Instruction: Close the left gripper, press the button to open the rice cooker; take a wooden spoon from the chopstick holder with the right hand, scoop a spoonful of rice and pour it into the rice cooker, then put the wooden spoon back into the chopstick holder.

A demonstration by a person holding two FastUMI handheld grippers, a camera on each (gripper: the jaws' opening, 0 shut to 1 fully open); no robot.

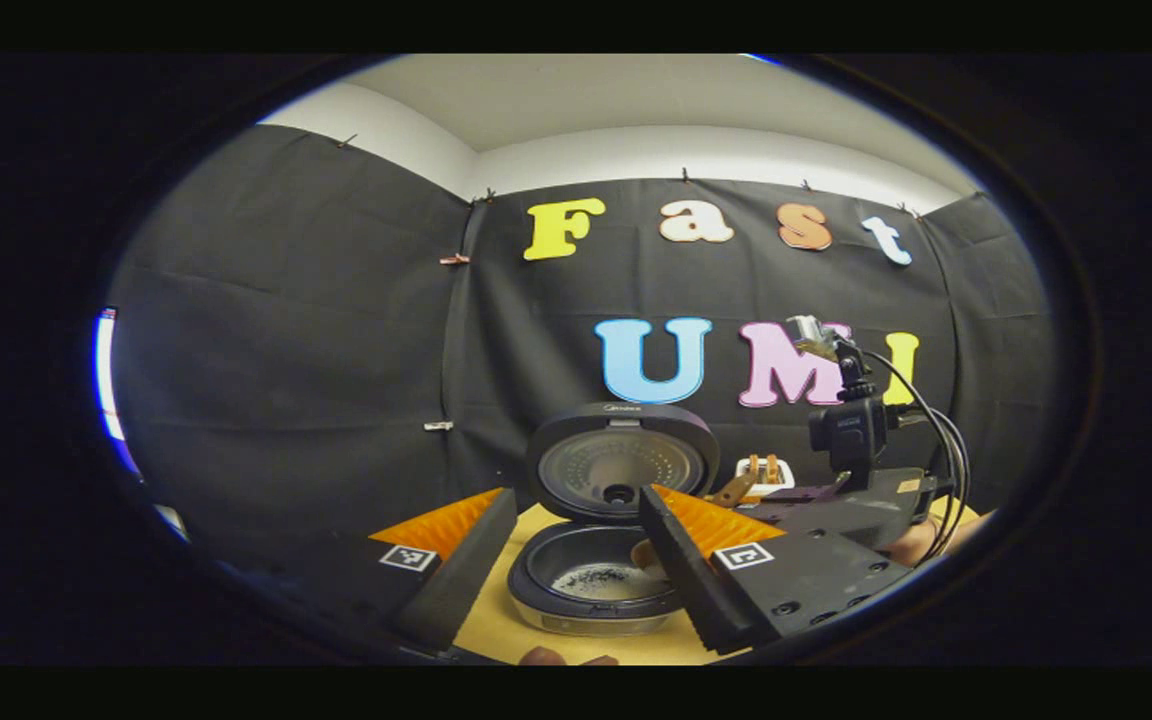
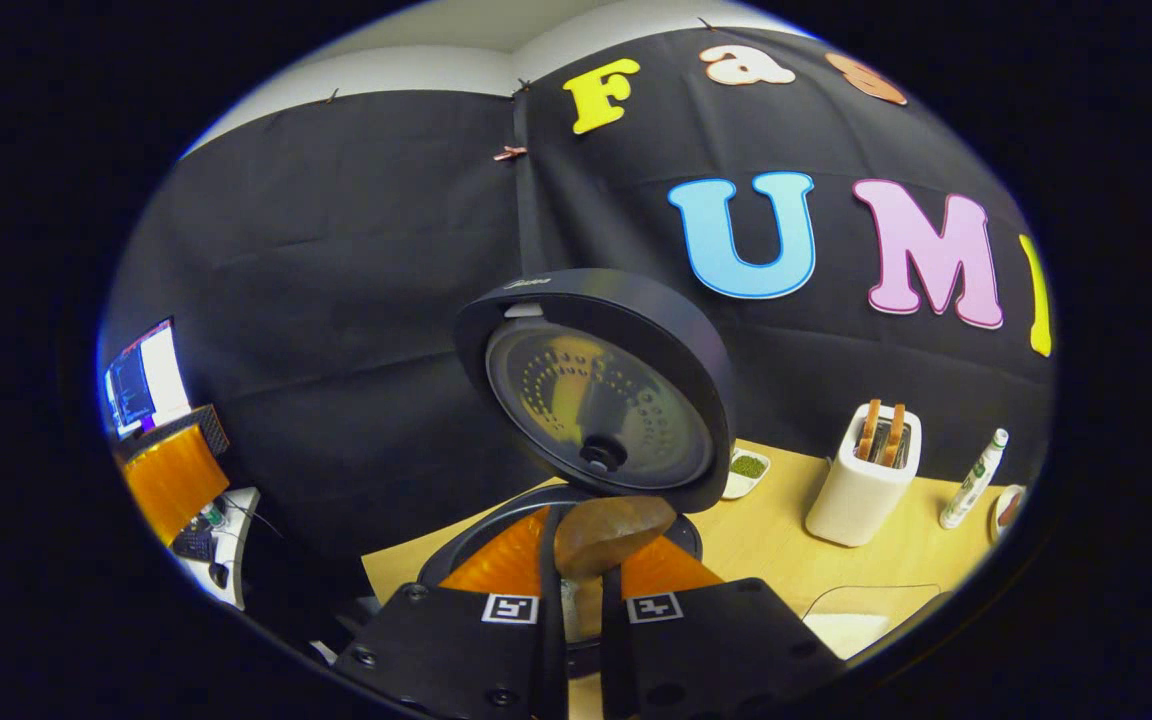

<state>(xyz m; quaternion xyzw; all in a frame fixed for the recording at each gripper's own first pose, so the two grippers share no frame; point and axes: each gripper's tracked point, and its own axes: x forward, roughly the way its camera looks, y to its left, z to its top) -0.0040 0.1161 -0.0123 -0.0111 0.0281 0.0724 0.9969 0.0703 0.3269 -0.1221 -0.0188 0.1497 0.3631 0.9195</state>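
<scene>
The rice cooker (image 1: 591,610) stands on the wooden table with its lid (image 1: 621,465) raised. Some rice (image 1: 604,580) lies in the inner pot. My left gripper (image 1: 579,495) is open, its fingers spread either side of the cooker and holding nothing. My right gripper (image 2: 586,565) is shut on the wooden spoon (image 2: 611,535), whose bowl hangs over the pot in front of the lid (image 2: 601,400). In the left gripper view the right gripper (image 1: 816,525) reaches in from the right, and the spoon (image 1: 648,553) sits above the pot's right rim. The white chopstick holder (image 2: 864,485) stands to the right.
A small dish of green grains (image 2: 748,467) lies behind the cooker. A slim bottle (image 2: 976,480) stands past the holder. A clear container of rice (image 2: 861,612) sits at the near right. A hand (image 1: 921,540) holds the right gripper. A monitor (image 2: 144,385) glows at far left.
</scene>
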